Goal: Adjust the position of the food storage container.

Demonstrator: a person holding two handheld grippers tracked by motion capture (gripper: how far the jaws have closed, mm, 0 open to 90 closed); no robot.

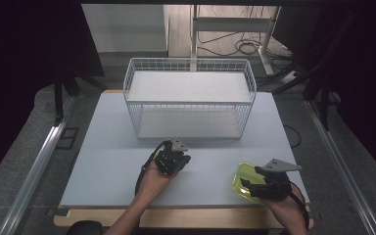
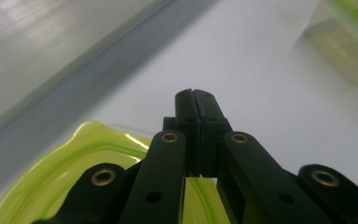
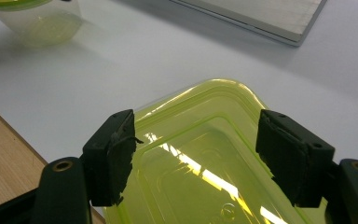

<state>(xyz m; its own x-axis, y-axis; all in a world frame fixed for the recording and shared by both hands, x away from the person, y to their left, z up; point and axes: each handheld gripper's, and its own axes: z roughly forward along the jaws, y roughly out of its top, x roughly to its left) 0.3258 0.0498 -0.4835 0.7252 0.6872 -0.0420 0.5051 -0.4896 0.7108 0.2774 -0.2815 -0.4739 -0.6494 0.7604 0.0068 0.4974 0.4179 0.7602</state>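
Note:
A yellow-green lid (image 1: 240, 175) lies on a container near the table's front right. My right gripper (image 1: 250, 180) hovers over it, open. In the right gripper view the lid (image 3: 200, 163) spans the gap between the two jaws of the right gripper (image 3: 196, 121), and I cannot tell whether they touch it. My left gripper (image 1: 176, 159) sits at the table's middle front. In the left gripper view it (image 2: 196, 95) is shut with nothing between the tips, above a second yellow-green lid (image 2: 51, 182). A clear container with a green lid (image 3: 37, 21) stands farther off.
A white wire basket (image 1: 188, 98) with two shelves stands at the back middle of the white table (image 1: 107, 161). Its flat base (image 3: 261, 14) shows ahead of the right gripper. A wooden edge (image 3: 4, 158) runs along the table's front. A blurred container (image 2: 349, 42) lies ahead.

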